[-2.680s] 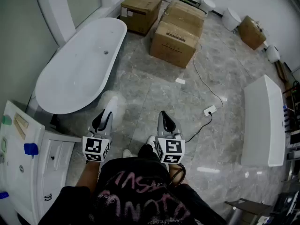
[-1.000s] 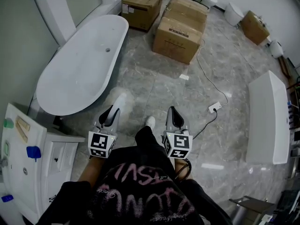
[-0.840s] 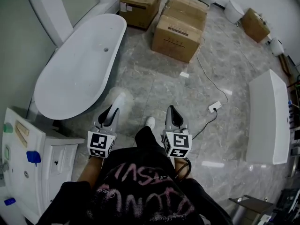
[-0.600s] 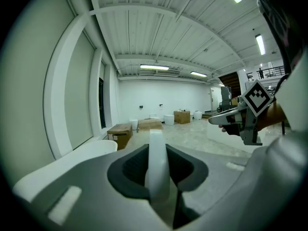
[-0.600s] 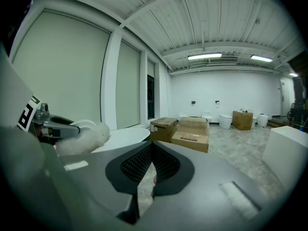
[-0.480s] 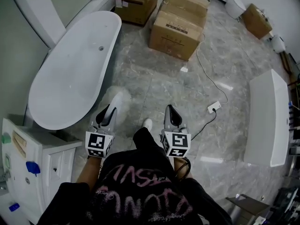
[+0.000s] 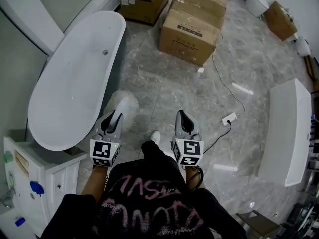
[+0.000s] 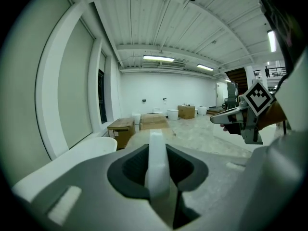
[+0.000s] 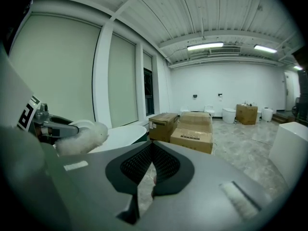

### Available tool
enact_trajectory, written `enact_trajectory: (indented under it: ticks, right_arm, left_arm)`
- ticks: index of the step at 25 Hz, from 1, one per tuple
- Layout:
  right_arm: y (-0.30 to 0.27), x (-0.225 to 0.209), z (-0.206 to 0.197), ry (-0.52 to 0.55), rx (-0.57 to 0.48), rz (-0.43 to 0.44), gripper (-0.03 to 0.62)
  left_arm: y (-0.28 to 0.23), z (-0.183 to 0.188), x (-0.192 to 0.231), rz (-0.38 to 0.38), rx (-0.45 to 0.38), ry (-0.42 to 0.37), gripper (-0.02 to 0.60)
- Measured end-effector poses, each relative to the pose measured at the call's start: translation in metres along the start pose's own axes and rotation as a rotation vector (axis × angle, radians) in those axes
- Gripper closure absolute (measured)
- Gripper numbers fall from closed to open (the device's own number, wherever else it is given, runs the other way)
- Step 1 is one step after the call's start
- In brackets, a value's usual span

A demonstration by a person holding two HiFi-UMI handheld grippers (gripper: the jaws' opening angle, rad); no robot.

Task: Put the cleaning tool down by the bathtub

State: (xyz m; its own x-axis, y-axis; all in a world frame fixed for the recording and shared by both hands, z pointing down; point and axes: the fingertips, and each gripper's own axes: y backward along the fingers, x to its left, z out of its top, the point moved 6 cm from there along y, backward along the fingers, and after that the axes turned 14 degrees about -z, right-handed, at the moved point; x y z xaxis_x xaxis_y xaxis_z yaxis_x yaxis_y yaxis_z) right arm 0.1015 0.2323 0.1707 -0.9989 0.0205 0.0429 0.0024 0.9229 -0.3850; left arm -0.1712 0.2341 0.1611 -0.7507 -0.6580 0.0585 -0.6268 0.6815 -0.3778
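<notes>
A white freestanding bathtub (image 7: 75, 78) lies on the grey marble floor ahead and to my left. My left gripper (image 7: 112, 119) is shut on the white handle (image 8: 156, 162) of a fluffy white duster, whose head (image 7: 123, 103) sticks out forward beside the tub's near end. The right gripper view shows that duster head (image 9: 82, 136) in front of the tub (image 9: 122, 134). Level with the left one, my right gripper (image 7: 183, 121) is held over the floor. Its jaws are shut and hold nothing, as the right gripper view (image 9: 152, 152) shows.
Cardboard boxes (image 7: 192, 29) stand on the floor past the tub. At the lower left sits a white cabinet (image 7: 45, 183) with small items on it. A cable with a socket (image 7: 229, 118) crosses the floor, and a long white fixture (image 7: 289, 128) lies at the right.
The person has stepped forward along the tub, so the tub and cabinet have slid back in the head view. Both grippers keep their pose; the duster stays in the left one.
</notes>
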Motion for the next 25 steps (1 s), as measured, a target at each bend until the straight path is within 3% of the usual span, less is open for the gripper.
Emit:
enact_trajectory:
  ticks: [8, 25]
  right_arm:
    - [-0.064, -0.028, 0.029, -0.013, -0.008, 0.060, 0.580]
    - [-0.112, -0.037, 0.045, -0.016, -0.048, 0.089, 0.580]
  left_arm:
    - [-0.058, 0.043, 0.015, 0.038, 0.006, -0.014, 0.489]
    - [-0.106, 0.065, 0.045, 0.048, -0.016, -0.054, 0.489]
